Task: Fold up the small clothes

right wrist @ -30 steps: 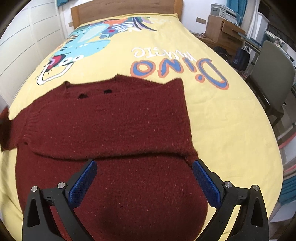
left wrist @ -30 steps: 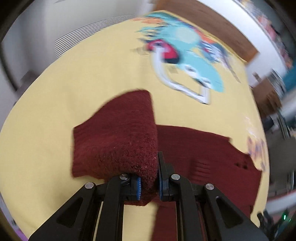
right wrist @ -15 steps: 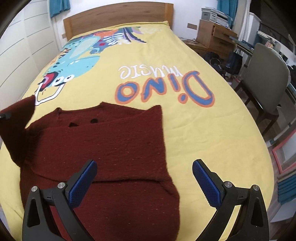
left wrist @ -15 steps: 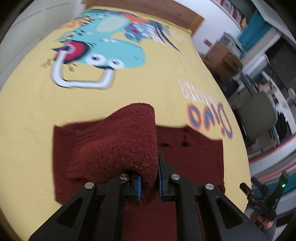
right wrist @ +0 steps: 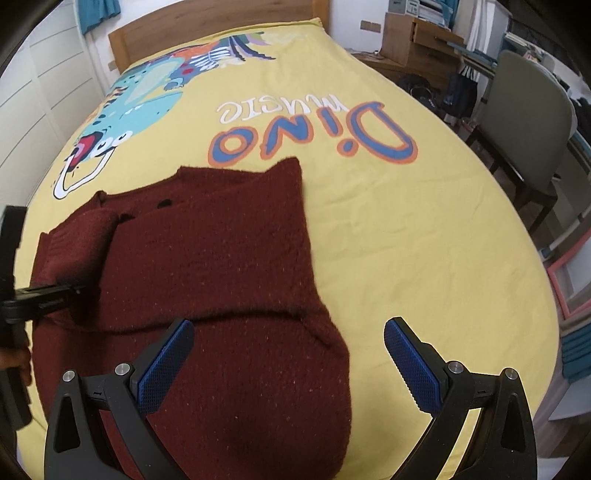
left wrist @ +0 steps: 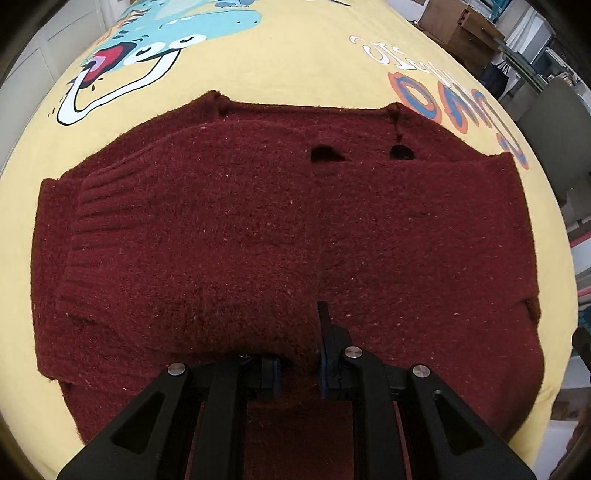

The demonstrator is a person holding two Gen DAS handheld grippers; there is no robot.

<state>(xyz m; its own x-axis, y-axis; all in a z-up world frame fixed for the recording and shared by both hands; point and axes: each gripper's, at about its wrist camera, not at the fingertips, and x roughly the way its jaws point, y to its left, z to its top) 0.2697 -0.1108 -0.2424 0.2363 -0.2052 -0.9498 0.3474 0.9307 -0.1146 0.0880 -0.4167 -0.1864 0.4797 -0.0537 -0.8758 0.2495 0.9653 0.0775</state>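
Observation:
A dark red knitted sweater [left wrist: 258,229] lies on the yellow bed cover [left wrist: 280,74]; it also shows in the right wrist view [right wrist: 221,266]. My left gripper [left wrist: 297,365] is shut on the sweater's left sleeve, which is folded across the body. In the right wrist view the left gripper [right wrist: 55,293] shows at the left edge, holding the sleeve low over the sweater. My right gripper [right wrist: 288,354] is open and empty, hovering above the sweater's right lower part.
The cover carries a dinosaur print [right wrist: 140,107] and "Dino music" lettering [right wrist: 314,136]. A wooden headboard [right wrist: 207,18] is at the far end. A grey chair [right wrist: 528,110] and a wooden dresser [right wrist: 417,40] stand right of the bed.
My left gripper has carried the sleeve to the right and down, so it now lies across the sweater's body. My right gripper has pulled back and stayed open.

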